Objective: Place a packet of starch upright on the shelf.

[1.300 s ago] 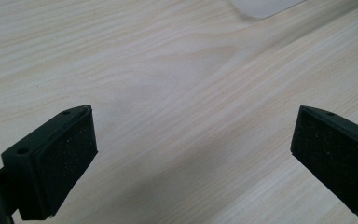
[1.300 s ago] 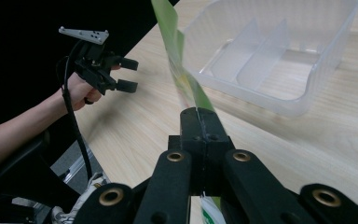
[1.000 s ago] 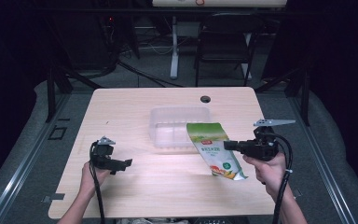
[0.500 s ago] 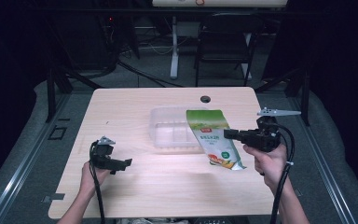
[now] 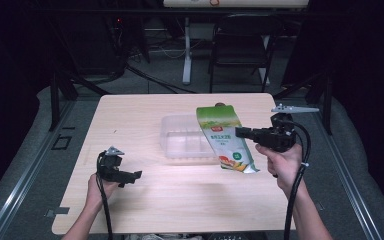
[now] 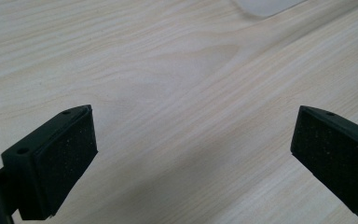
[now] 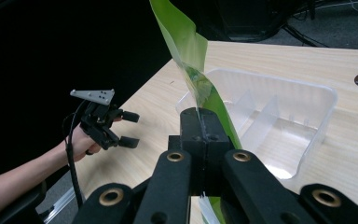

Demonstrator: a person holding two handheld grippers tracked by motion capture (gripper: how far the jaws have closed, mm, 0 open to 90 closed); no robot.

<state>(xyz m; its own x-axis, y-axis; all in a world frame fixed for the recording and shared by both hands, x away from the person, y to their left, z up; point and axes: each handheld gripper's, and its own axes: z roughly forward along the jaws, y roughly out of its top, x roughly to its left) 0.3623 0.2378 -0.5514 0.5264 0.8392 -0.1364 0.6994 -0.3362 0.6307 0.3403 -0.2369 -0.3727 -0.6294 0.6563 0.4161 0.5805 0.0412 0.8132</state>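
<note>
Green bag is pinched at one edge by the right gripper, hanging clear above the clear tray at 12 o'clock of centre. Risk — thin film may slip or swing wide of the tray. Left gripper rests at 8 o'clock, jaws wide, empty.

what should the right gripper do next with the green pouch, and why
Probably carry the flat green printed snack pouch a little further over the clear plastic divided tray and lower it in. The right gripper is shut on the pouch's edge and holds it clear of the light wooden table, right beside the tray's near corner, and the tray looks empty. The left gripper waits open, well off.
</note>
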